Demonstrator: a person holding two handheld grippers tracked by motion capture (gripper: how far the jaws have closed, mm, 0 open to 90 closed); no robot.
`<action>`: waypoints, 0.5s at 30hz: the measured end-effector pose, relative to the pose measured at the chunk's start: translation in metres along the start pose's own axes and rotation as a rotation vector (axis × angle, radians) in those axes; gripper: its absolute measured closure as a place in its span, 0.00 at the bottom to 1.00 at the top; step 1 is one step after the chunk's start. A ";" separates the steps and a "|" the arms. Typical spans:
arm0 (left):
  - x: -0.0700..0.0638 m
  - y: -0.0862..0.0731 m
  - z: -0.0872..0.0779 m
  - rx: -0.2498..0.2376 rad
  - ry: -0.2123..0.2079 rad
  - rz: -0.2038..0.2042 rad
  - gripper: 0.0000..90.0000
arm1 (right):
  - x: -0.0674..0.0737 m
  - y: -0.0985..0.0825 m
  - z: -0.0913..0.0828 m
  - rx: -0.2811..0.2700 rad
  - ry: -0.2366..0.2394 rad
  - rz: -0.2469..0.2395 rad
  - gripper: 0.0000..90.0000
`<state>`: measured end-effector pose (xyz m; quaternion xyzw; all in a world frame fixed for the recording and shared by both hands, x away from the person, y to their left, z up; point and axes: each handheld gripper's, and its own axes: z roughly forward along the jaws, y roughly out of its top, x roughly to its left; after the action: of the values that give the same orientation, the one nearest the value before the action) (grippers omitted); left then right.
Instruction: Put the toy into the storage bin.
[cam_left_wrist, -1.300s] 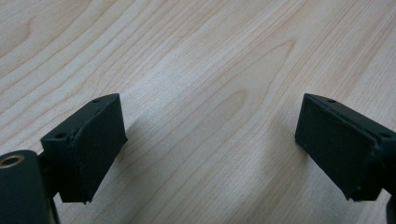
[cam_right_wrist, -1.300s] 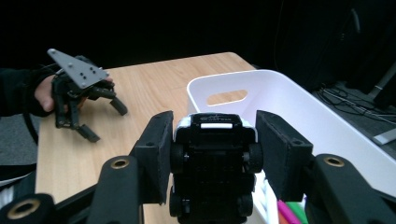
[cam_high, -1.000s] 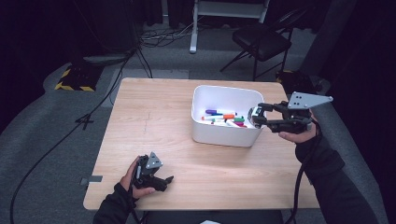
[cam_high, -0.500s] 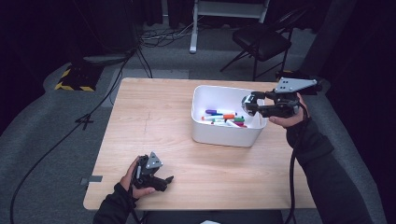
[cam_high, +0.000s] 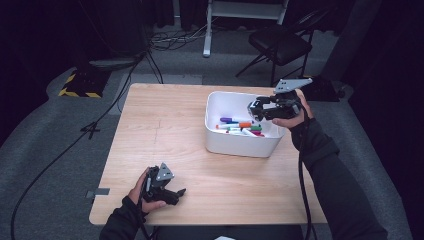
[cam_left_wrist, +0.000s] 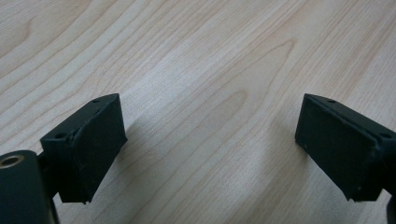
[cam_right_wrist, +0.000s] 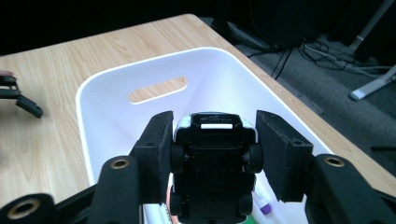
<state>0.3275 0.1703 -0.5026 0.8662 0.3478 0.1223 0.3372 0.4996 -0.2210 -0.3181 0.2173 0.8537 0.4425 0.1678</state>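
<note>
1. High view, right side: right gripper (cam_high: 256, 109) is held over the white bin (cam_high: 240, 145), near the bin's right rim, with a small dark toy car (cam_high: 258, 107) clamped between its jaws. The grey plate on top of the gripper points toward the far end of the room.
2. High view, bin contents: coloured markers (cam_high: 239, 127) lie loose on the bin floor, directly beneath the held car. The bin walls enclose the space below the gripper on all sides.
3. High view, left side: left gripper (cam_high: 176, 194) rests on the wooden table (cam_high: 165, 125) near the front edge, well apart from the bin. Nothing lies between the two grippers except bare tabletop.
4. High view, surroundings: a black chair (cam_high: 277, 45) and floor cables stand beyond the far table edge; a yellow-and-black striped item lies on the floor at far left.
5. Left gripper view: both jaws stand wide apart, released, with bare wood grain between them.
6. Right gripper view: the jaws are closed on the toy car (cam_right_wrist: 212, 163), pads pressing its wheels on both sides, underside facing the camera. The bin wall with its slot handle (cam_right_wrist: 158, 89) lies ahead; a purple-tipped marker (cam_right_wrist: 261, 203) shows below the car.
</note>
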 end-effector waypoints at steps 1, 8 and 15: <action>0.000 0.000 0.000 0.000 0.000 0.000 0.10 | -0.001 0.000 0.003 0.008 0.001 0.005 0.54; 0.000 0.000 0.000 0.000 0.000 0.000 0.10 | -0.004 -0.002 0.024 0.073 -0.001 0.002 0.54; 0.000 0.000 0.000 0.000 0.001 0.001 0.10 | -0.009 -0.007 0.035 0.135 -0.005 0.015 0.54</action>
<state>0.3274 0.1703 -0.5025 0.8663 0.3477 0.1226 0.3370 0.5222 -0.2050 -0.3422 0.2357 0.8795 0.3846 0.1517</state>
